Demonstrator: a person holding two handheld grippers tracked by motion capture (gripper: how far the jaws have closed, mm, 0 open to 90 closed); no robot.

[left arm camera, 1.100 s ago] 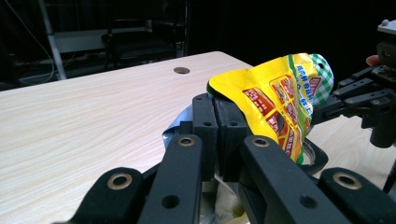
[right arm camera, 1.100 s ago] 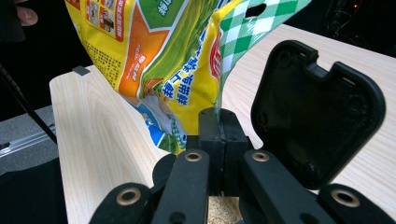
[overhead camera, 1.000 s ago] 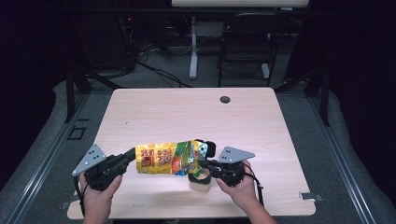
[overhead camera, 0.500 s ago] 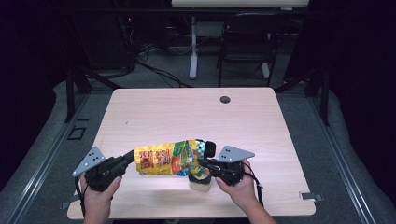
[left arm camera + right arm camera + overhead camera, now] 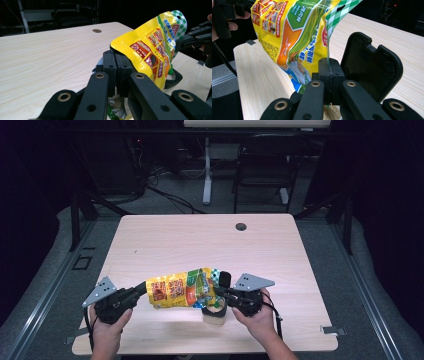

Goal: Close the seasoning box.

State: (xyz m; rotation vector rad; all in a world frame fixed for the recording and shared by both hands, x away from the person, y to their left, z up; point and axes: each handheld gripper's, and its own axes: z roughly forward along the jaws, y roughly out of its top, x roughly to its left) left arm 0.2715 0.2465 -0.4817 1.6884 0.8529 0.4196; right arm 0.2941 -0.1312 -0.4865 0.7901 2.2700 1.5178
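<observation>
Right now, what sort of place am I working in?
Probably a lab or recording room: a bare wooden table on grey carpet, a dark surround, cables and a chair behind. Both grippers hold a yellow snack bag.

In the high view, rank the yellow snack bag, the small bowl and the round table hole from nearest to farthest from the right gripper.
1. Yellow snack bag: its checkered end is clamped in the right gripper, so it touches.
2. Small bowl: just below the jaws, near the table's front edge.
3. Round table hole: far side of the table, toward the back edge.
</observation>
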